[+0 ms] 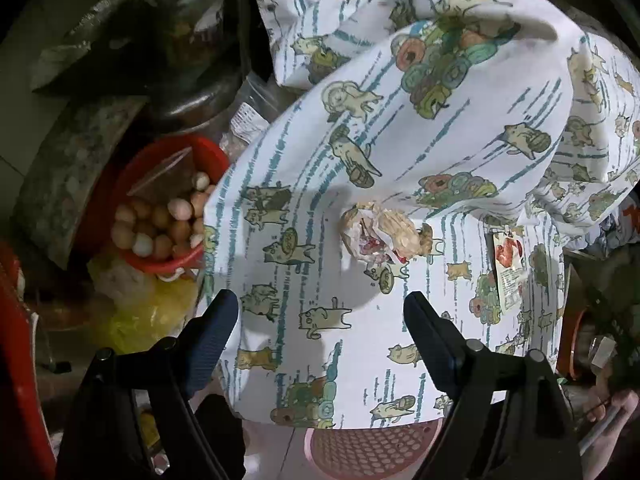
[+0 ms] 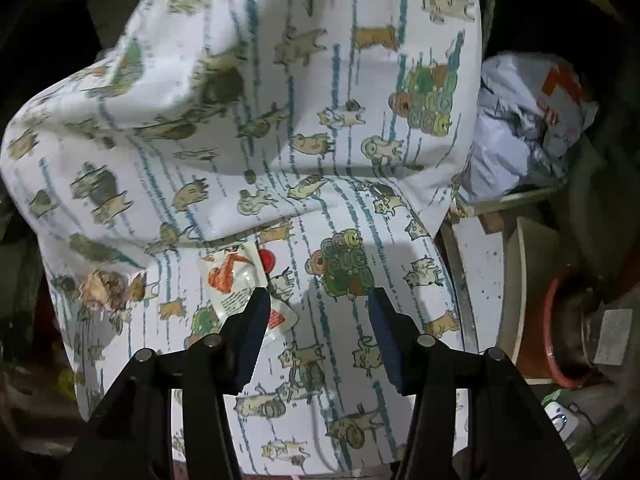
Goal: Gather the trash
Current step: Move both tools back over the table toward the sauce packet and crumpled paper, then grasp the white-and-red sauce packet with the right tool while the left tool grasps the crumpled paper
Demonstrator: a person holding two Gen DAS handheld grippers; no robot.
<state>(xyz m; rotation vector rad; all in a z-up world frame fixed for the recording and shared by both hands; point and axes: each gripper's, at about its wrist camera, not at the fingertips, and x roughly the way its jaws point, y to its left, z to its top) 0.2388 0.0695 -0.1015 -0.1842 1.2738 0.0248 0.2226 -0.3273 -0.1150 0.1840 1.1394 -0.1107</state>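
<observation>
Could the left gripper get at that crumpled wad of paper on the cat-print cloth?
Probably yes. The crumpled wad lies uncovered on the cat-print cloth, straight ahead of the left gripper, whose jaws stand open and empty.

A: Identify the supporting surface.
B: A cat-print cloth (image 1: pixel 420 152), white with teal stripes, draped in folds over a raised support.
A: List items resting directly on it.
B: One crumpled paper wad (image 1: pixel 380 232) near centre; one flat printed sachet (image 2: pixel 236 280) well apart from the wad, beside a fold.
</observation>
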